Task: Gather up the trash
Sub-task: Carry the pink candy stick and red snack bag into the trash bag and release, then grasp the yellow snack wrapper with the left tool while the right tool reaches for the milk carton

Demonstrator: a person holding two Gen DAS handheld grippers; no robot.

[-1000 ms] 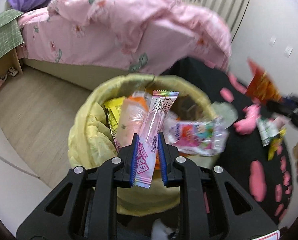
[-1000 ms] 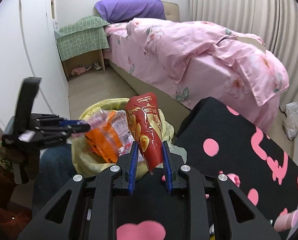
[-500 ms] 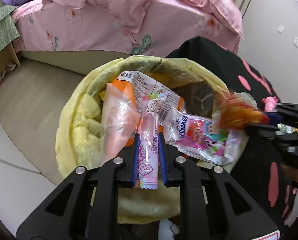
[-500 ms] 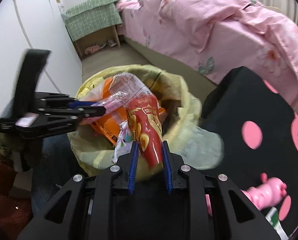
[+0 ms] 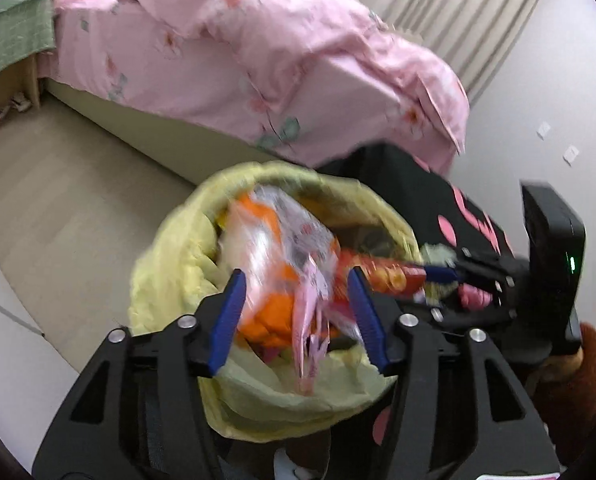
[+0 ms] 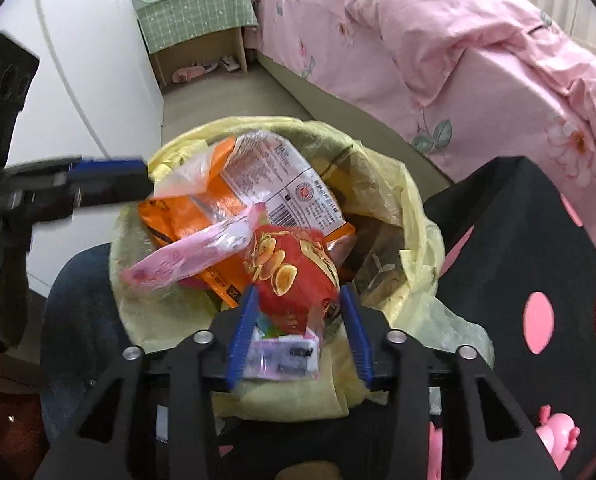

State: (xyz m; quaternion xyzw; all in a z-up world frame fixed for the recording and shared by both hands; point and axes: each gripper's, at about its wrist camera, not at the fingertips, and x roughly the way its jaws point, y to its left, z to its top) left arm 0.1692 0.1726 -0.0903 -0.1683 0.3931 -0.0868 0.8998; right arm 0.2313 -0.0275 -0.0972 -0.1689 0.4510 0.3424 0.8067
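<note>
A bin lined with a yellow bag [image 5: 170, 264] [image 6: 413, 208] holds orange and clear wrappers. My left gripper [image 5: 296, 276] hovers over its near rim, jaws opening. A pink candy wrapper [image 5: 309, 320] drops blurred between them, touching neither pad; in the right wrist view this pink wrapper [image 6: 202, 256] lies across the trash. My right gripper [image 6: 298, 292] is over the bin too, jaws opening. The red snack packet [image 6: 294, 276] sits between its pads on the pile, no longer squeezed. From the left wrist view the right gripper [image 5: 441, 274] and red packet [image 5: 385, 276] come in from the right.
A bed with a pink floral quilt [image 6: 457, 40] runs behind the bin. A black table with pink shapes [image 6: 517, 280] stands to the right, a pink toy [image 6: 557, 436] on it. A person's knee in jeans [image 6: 78, 320] is left of the bin.
Both grippers went from shut to open. The pink wrapper slipped out of the left jaws and the red packet settled onto the trash. The right gripper came down closer over the bin.
</note>
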